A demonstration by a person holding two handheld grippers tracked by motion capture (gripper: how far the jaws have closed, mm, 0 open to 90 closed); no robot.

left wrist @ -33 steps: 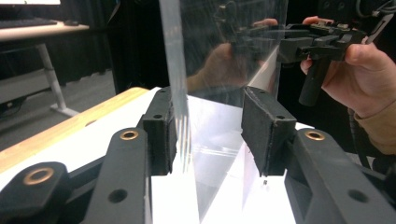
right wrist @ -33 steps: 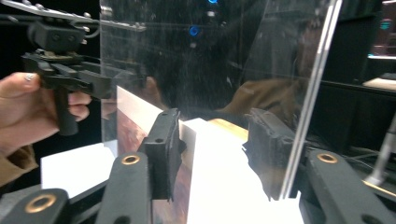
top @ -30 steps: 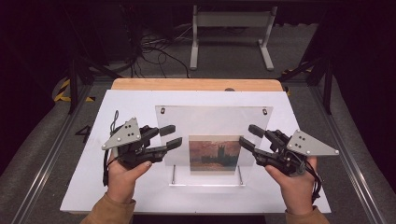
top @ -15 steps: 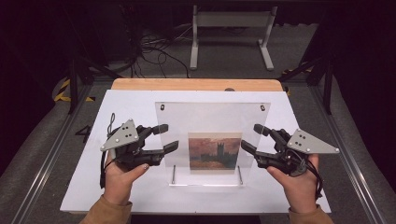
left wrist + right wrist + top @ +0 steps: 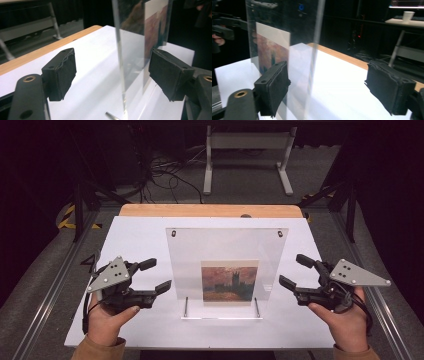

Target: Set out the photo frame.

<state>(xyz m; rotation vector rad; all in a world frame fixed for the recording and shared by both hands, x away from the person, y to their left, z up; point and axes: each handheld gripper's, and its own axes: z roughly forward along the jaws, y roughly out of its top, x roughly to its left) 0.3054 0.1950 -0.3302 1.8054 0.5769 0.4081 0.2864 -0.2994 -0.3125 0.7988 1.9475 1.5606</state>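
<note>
High view: clear acrylic photo frame holding a reddish painting print [image 5: 227, 270] is standing mid-table; left gripper [image 5: 156, 276] and right gripper [image 5: 292, 271], both wide open and empty, are flanking its edges. Closing evenly should prevent tipping.

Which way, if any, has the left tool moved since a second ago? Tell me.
Yes: the left tool has drawn back leftward, off the clear frame's left edge.

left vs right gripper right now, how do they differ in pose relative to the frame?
The left gripper sits at the acrylic frame's left edge; the right gripper at its right edge. The left's near jaw tip almost reaches the frame edge; the right's stands a bit farther off. Shared: both open, jaws straddling the pane's edge in their own views, not clamped.
</note>
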